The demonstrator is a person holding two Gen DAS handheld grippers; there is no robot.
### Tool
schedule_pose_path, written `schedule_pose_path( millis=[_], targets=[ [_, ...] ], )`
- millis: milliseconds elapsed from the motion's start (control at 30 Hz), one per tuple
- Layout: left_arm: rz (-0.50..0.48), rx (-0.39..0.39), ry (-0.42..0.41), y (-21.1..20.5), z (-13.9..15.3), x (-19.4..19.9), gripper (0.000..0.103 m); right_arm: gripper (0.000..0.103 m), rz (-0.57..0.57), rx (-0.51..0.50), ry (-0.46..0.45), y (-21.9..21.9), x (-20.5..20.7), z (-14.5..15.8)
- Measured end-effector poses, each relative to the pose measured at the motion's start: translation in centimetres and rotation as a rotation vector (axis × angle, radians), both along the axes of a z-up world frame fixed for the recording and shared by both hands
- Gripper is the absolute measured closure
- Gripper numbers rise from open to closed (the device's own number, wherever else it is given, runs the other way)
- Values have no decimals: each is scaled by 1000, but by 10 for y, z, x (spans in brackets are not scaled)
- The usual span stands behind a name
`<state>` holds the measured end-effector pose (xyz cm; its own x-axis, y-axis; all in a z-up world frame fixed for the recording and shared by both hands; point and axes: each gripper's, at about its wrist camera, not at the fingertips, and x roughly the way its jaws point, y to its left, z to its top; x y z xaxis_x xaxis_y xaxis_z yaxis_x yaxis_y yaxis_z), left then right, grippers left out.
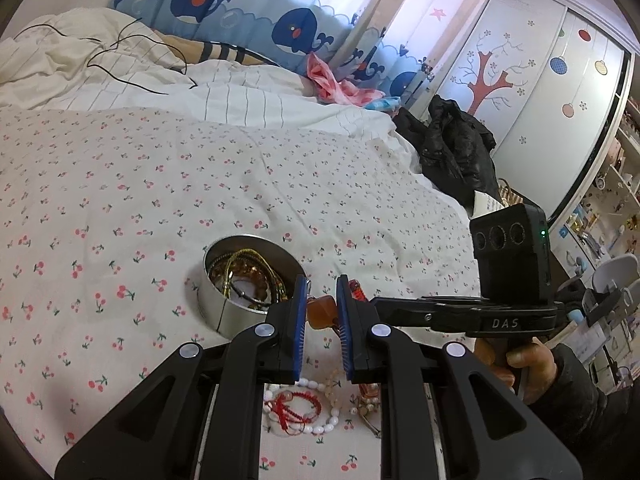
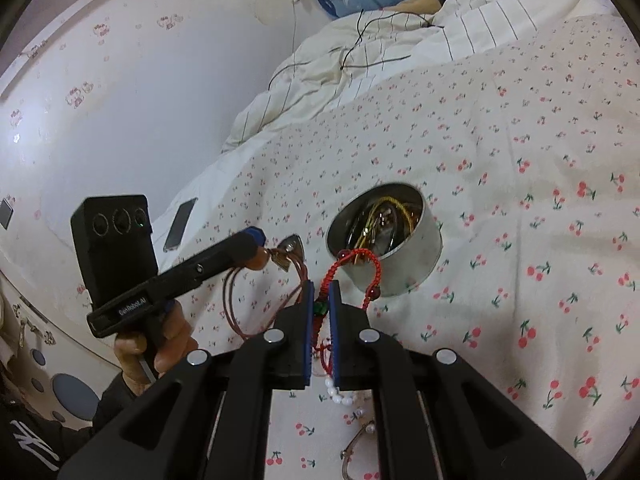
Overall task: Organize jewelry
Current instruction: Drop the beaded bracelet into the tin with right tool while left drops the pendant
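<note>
A round silver tin [image 1: 224, 304] holding several bracelets sits on the cherry-print bedsheet; it also shows in the right wrist view [image 2: 404, 256]. My left gripper [image 1: 322, 320] is shut on an amber pendant [image 1: 320, 312] with a brown cord [image 2: 240, 312], held up beside the tin; it appears from the side in the right wrist view [image 2: 250, 246]. My right gripper [image 2: 321, 320] is shut on a red braided bracelet [image 2: 352, 264], lifted near the tin's rim. Loose jewelry lies on the sheet below: a white bead bracelet [image 1: 320, 424] and a red cord bracelet [image 1: 292, 404].
A phone [image 2: 180, 224] lies near the bed's far edge by the wall. A rumpled striped duvet [image 1: 180, 80] with a black cable covers the bed's head. Black clothing [image 1: 452, 148] sits at the bed's right edge before a wardrobe.
</note>
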<state>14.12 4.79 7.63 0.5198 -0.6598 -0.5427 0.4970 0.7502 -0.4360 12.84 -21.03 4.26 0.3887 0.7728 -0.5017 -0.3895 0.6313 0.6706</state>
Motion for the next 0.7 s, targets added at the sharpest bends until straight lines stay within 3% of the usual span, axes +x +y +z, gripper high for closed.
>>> schedule_pose_path(
  millis=[300, 700],
  targets=[
    [10, -7, 0, -5, -2, 17, 89, 95, -40, 34, -8, -9, 18, 8],
    [99, -39, 26, -4, -11, 68, 89, 95, -82, 23, -34, 1, 52, 19]
  ],
)
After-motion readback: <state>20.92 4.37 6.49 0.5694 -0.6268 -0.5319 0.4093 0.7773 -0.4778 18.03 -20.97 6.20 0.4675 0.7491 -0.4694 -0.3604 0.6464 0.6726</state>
